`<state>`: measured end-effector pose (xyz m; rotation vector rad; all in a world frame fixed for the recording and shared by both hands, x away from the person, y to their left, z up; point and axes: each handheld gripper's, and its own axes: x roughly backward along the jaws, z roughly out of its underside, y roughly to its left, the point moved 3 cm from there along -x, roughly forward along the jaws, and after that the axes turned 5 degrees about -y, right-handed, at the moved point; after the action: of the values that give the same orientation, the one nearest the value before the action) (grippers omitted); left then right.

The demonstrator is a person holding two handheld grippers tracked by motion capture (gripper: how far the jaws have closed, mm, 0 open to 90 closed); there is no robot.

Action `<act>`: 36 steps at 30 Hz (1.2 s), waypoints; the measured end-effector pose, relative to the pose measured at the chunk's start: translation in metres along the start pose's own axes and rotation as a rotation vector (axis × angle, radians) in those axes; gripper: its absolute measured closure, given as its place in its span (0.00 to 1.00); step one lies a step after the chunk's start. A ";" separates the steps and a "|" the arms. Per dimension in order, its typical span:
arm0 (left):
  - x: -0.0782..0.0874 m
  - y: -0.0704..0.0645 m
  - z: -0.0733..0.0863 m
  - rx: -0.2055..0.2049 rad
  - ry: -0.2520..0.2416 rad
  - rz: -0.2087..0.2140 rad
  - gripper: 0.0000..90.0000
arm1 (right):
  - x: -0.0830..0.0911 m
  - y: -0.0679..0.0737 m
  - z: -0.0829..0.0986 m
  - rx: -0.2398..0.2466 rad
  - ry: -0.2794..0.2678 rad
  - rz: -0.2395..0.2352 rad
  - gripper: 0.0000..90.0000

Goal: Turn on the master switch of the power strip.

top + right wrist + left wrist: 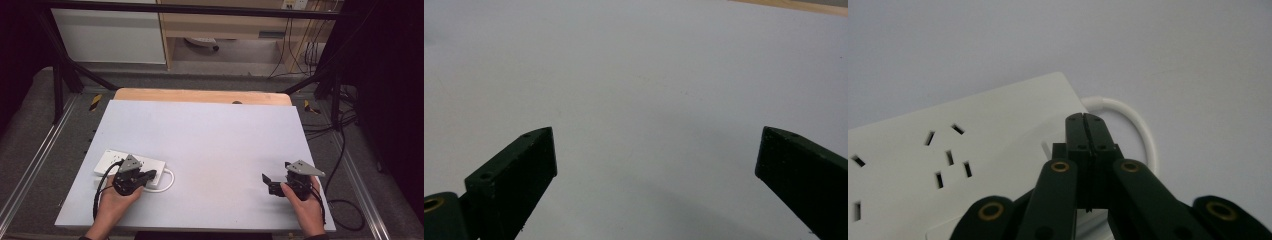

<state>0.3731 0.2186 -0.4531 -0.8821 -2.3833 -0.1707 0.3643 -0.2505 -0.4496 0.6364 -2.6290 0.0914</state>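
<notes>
A pale grey table [210, 145] holds a white power strip [112, 161] at its near left, white cable [1140, 130] looping beside it. The left gripper [1090, 120], jaws closed and empty, hovers over the strip; pressing down could shove it. The right gripper [654, 155] gapes wide, holding nothing.

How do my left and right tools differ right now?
The left tool has its jaws pressed shut, while the right tool has them spread wide. The left tool sits over the white power strip by its cable loop; the right tool is over bare table. Both are black and hand-held.
</notes>
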 end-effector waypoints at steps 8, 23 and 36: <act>0.000 0.000 0.000 0.000 0.001 0.001 1.00 | 0.000 0.000 0.000 0.000 -0.002 0.001 0.04; 0.000 0.001 0.000 0.004 0.005 0.005 1.00 | 0.000 0.000 0.000 0.000 0.000 0.001 0.04; 0.000 0.001 0.000 0.002 0.011 0.005 1.00 | 0.000 0.000 0.000 0.001 -0.001 0.001 0.04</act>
<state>0.3735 0.2192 -0.4532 -0.8834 -2.3711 -0.1706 0.3641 -0.2509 -0.4493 0.6362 -2.6303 0.0927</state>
